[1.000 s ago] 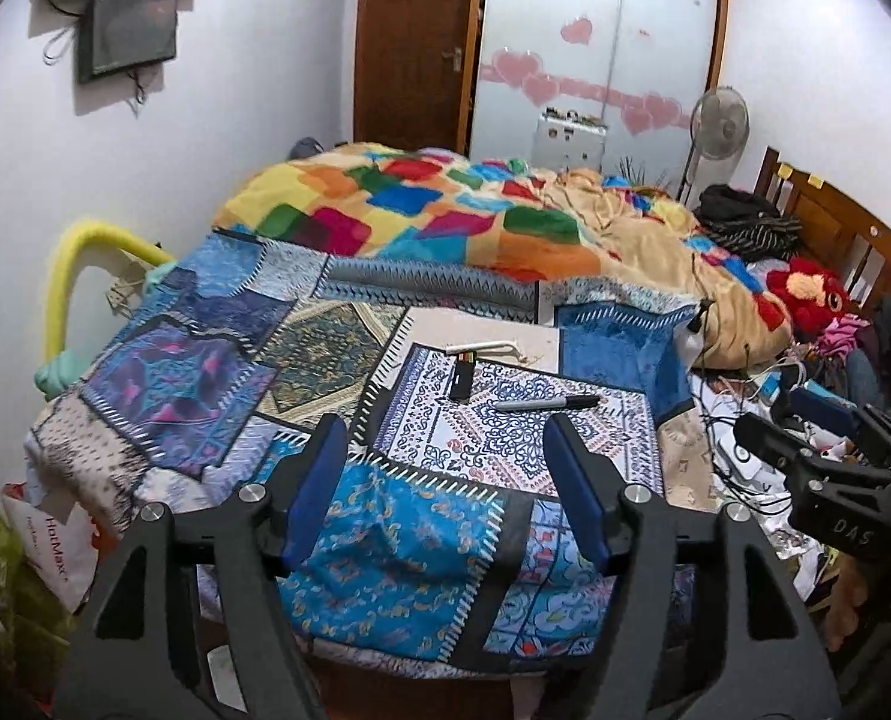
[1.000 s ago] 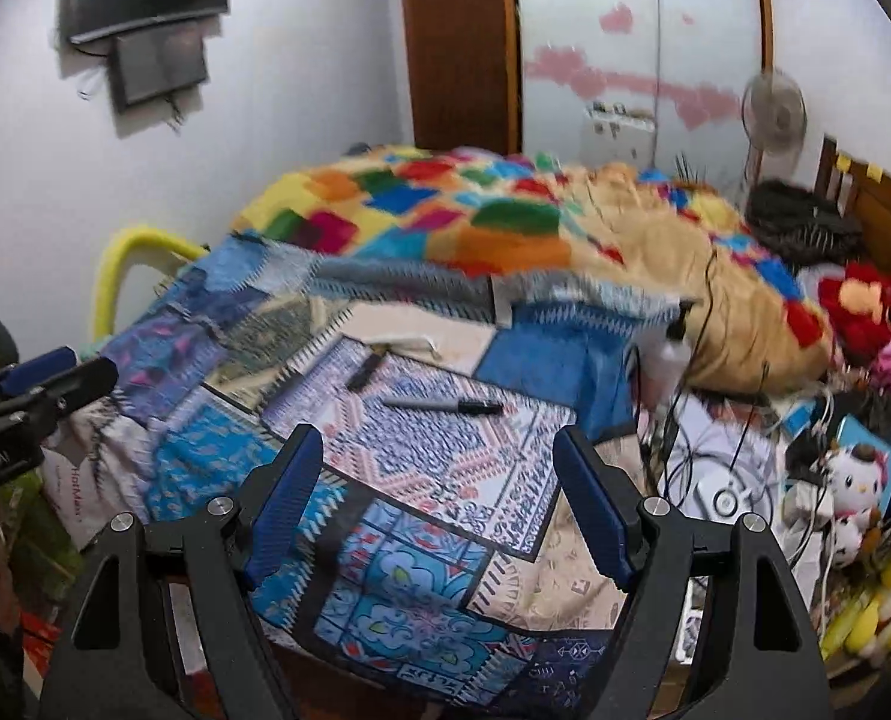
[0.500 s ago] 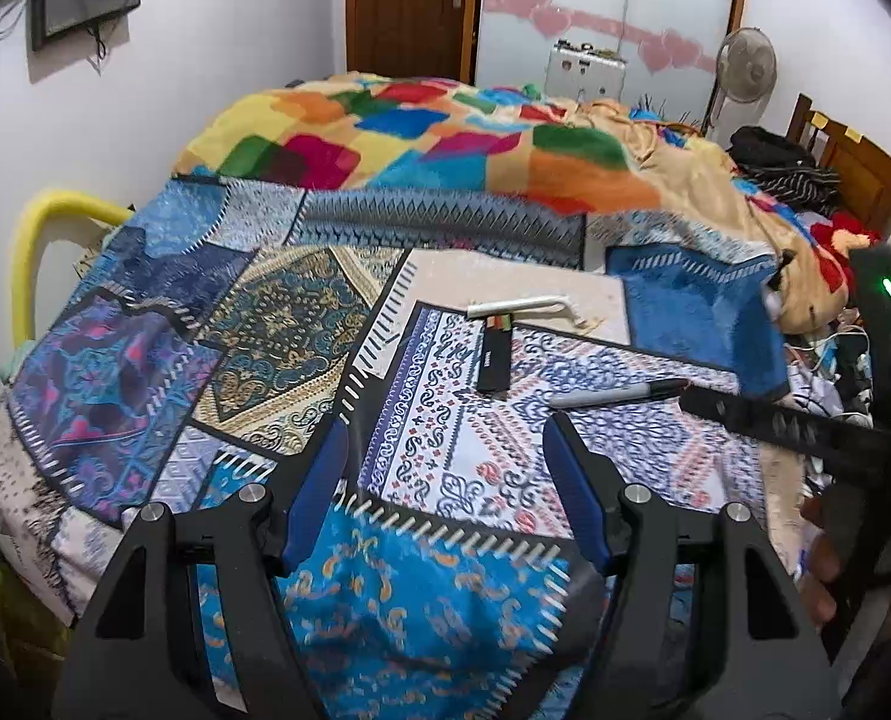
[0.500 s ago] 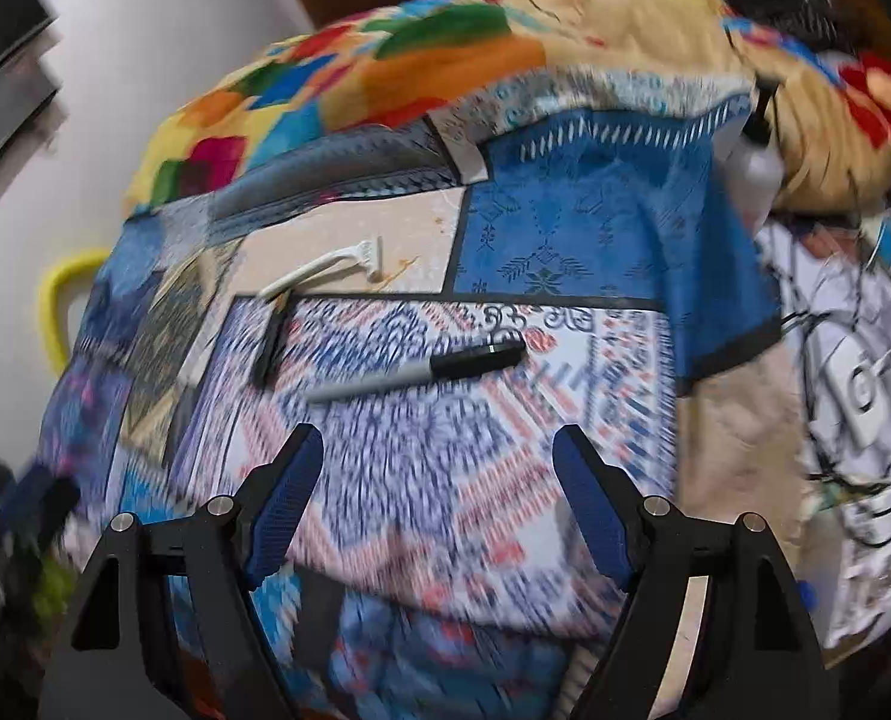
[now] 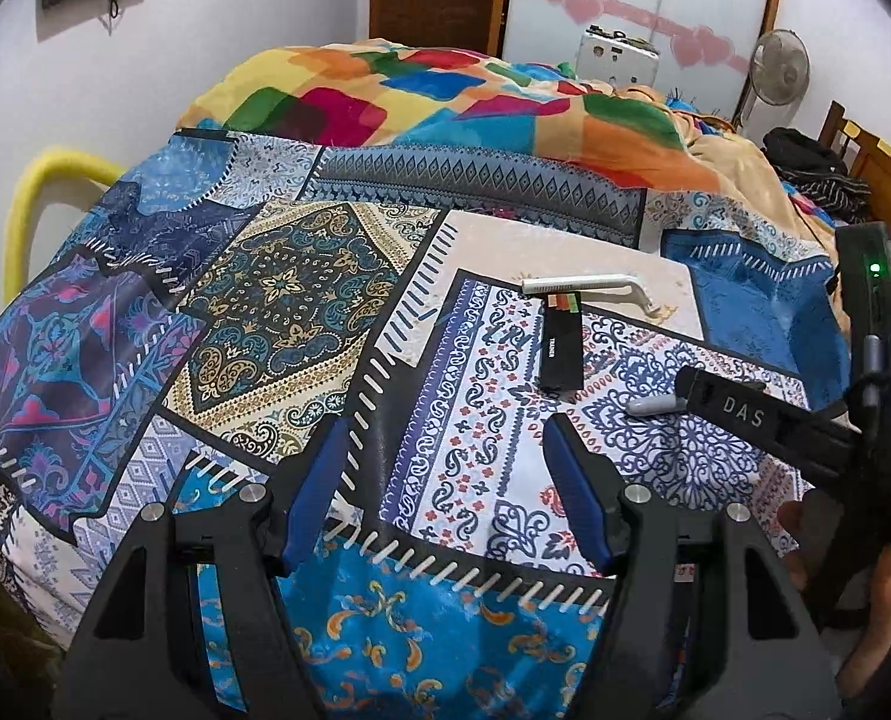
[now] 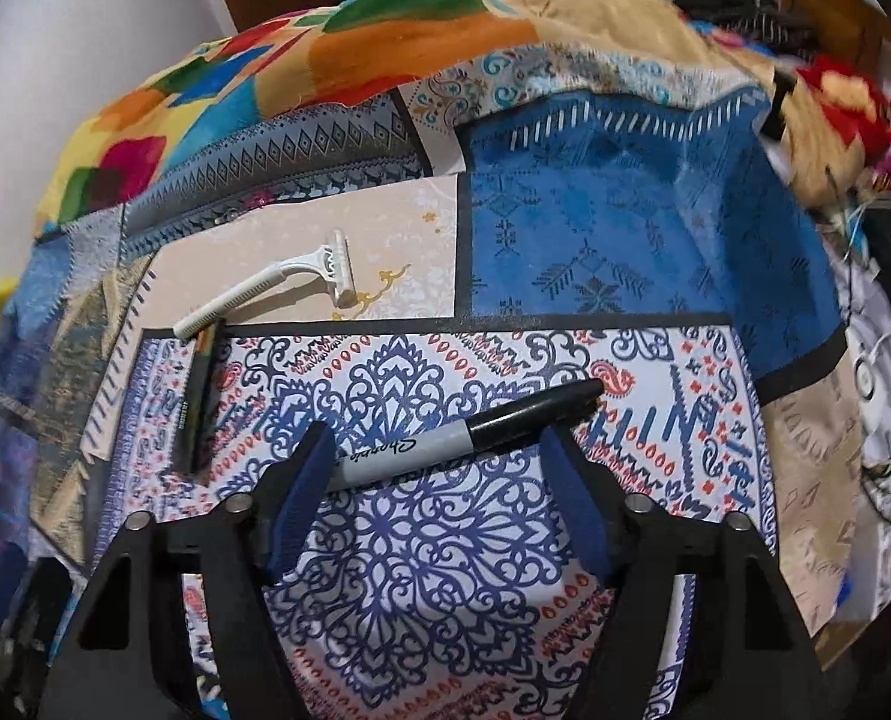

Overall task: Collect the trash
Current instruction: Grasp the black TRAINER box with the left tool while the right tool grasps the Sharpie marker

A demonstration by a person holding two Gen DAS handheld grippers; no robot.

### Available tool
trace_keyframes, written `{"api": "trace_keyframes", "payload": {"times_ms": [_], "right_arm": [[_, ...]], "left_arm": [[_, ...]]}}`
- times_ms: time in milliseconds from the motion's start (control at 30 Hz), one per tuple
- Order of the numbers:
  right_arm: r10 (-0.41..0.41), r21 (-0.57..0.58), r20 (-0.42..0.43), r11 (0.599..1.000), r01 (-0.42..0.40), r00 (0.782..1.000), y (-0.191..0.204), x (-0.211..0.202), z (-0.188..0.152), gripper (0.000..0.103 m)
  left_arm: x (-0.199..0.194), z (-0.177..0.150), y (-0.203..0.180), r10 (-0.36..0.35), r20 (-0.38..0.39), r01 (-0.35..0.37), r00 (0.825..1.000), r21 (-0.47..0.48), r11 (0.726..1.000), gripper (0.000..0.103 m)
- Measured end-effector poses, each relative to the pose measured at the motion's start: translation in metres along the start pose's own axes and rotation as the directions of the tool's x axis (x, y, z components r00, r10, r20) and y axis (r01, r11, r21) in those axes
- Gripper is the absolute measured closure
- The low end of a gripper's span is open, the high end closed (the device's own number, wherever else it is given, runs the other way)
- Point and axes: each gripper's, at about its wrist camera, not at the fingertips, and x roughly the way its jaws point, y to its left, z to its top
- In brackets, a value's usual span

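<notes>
We hold both grippers over a bed spread with a patchwork bedsheet (image 6: 601,240), where three small items lie within reach. Our right gripper (image 6: 439,450) hovers low over the white-and-blue paisley panel, its blue-padded fingers (image 6: 301,492) spread wide and gripping nothing. A black-capped marker (image 6: 475,432) lies flat on that panel, running slantwise across the gap between the fingertips; its grey barrel passes behind the left fingertip, while its cap reaches up and to the right past the other (whether either pad touches it, we cannot tell).

Beyond the marker, a white disposable razor (image 6: 277,285) rests on the cream panel, head pointing toward the far right. A slim black packet (image 6: 196,396) lies just beside the razor's handle end, extending toward us along the paisley panel's left border.

Our left gripper (image 5: 445,450) hangs farther back, above the near edge of the bed, its fingers likewise wide apart and empty. From its camera the razor (image 5: 589,285) and the black packet (image 5: 562,351) sit ahead and to the right, the packet's striped top meeting the razor's handle. The right gripper (image 5: 763,420) reaches in from the right edge, covering most of the marker (image 5: 652,405). A multicoloured blanket (image 5: 445,96) lies heaped at the far end of the bed.
</notes>
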Motion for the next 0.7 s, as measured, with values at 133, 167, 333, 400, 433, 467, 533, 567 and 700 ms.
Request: {"api": "trace_keyframes", "payload": {"times_ms": [133, 167, 333, 400, 433, 467, 533, 567, 700], "right_arm": [[0.054, 0.013, 0.011, 0.998, -0.054, 0.998, -0.010, -0.004, -0.004, 0.057], [0.077, 0.015, 0.006, 0.997, -0.077, 0.997, -0.014, -0.005, -0.005, 0.065], [0.109, -0.056, -0.043, 0.992, -0.111, 0.993, -0.028, -0.005, -0.003, 0.099], [0.127, -0.075, -0.042, 0.989, -0.129, 0.991, -0.033, -0.003, -0.002, 0.103], [0.130, -0.091, -0.045, 0.987, -0.134, 0.990, -0.038, -0.005, -0.003, 0.103], [0.141, -0.105, -0.058, 0.984, -0.147, 0.988, -0.045, -0.007, -0.004, 0.102], [0.179, -0.105, -0.077, 0.977, -0.186, 0.981, -0.049, -0.007, -0.002, 0.100], [0.223, -0.086, -0.083, 0.969, -0.230, 0.971, -0.055, -0.010, -0.002, 0.095], [0.309, 0.001, -0.087, 0.951, -0.310, 0.947, -0.066, -0.011, 0.002, 0.058]], "left_arm": [[0.007, 0.004, -0.008, -0.019, -0.006, 0.019, 1.000, 0.025, 0.999, 0.037], [0.010, 0.005, -0.011, -0.028, -0.010, 0.028, 1.000, 0.032, 0.999, 0.037], [0.028, 0.015, -0.029, -0.078, -0.035, 0.080, 0.996, 0.059, 0.995, 0.037], [0.039, 0.018, -0.035, -0.098, -0.056, 0.101, 0.994, 0.066, 0.993, 0.044], [0.044, 0.020, -0.038, -0.106, -0.069, 0.111, 0.992, 0.069, 0.991, 0.048], [0.050, 0.022, -0.041, -0.115, -0.081, 0.121, 0.990, 0.073, 0.990, 0.050], [0.060, 0.025, -0.046, -0.115, -0.093, 0.123, 0.989, 0.086, 0.989, 0.053], [0.065, 0.027, -0.049, -0.109, -0.096, 0.118, 0.989, 0.094, 0.988, 0.055], [0.080, 0.032, -0.058, -0.099, -0.113, 0.113, 0.989, 0.122, 0.986, 0.062]]}}
